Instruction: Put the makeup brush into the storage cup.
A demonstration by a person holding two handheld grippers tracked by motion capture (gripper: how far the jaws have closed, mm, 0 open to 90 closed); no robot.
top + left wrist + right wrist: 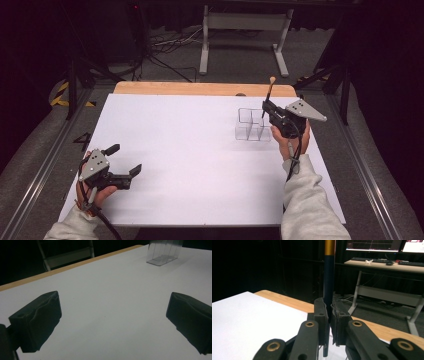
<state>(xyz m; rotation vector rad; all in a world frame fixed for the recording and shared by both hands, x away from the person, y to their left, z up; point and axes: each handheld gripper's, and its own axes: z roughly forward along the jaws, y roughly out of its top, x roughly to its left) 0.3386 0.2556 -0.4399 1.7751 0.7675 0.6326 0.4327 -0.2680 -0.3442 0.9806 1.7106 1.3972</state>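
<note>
Right hand-held gripper (329,322), clamped on upright dark brush (328,287): lower vertically into clear organizer (252,124) compartment, avoiding walls; left hand-held gripper (125,160) wide, idle on desk (190,150).

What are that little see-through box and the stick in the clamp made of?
The box looks like clear hard plastic, perhaps acrylic: the white table shows through its glossy walls. The stick looks like a brush with a dark, smooth handle, painted wood or plastic, and a shiny gold band, probably metal. The right gripper clamps it.
</note>
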